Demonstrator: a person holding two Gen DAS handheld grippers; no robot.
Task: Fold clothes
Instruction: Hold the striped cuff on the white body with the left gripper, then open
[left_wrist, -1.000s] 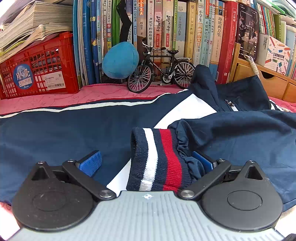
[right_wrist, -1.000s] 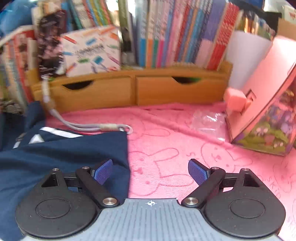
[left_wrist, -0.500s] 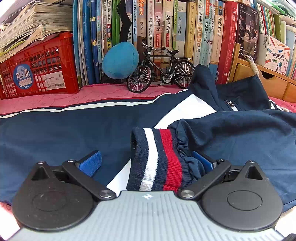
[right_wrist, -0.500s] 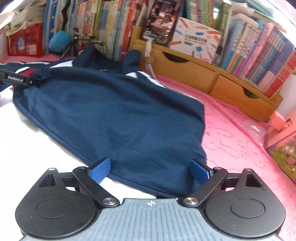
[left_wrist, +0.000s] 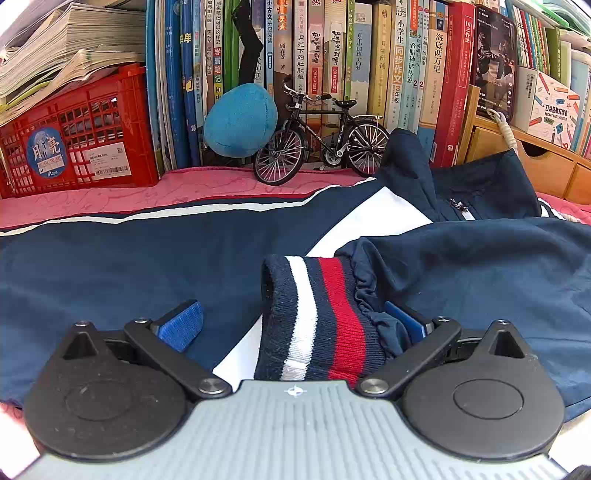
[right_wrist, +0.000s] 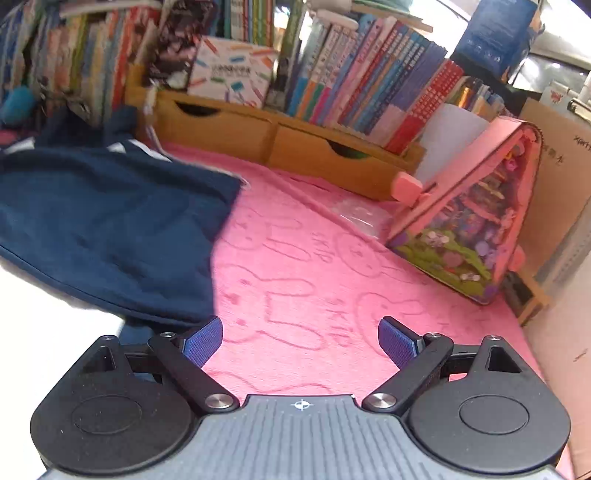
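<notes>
A navy jacket (left_wrist: 110, 266) with white panels lies spread on the pink blanket. Its sleeve is folded across the body, and the striped navy, white and red cuff (left_wrist: 317, 317) lies between the fingers of my left gripper (left_wrist: 291, 325). The jaws stand wide apart, and the cuff rests against the right pad (left_wrist: 404, 325). In the right wrist view my right gripper (right_wrist: 300, 341) is open and empty above the pink blanket (right_wrist: 314, 288), just right of the jacket's hem edge (right_wrist: 110, 236).
Books line the back. A red crate (left_wrist: 74, 144), a blue plush ball (left_wrist: 240, 122) and a model bicycle (left_wrist: 321, 144) stand behind the jacket. Wooden drawers (right_wrist: 266, 136), a plastic bag (right_wrist: 358, 218) and a pink toy house (right_wrist: 469, 221) stand to the right.
My right gripper has swung from over the jacket back to the right, above the bare blanket. The left gripper and the cuff have not moved.
</notes>
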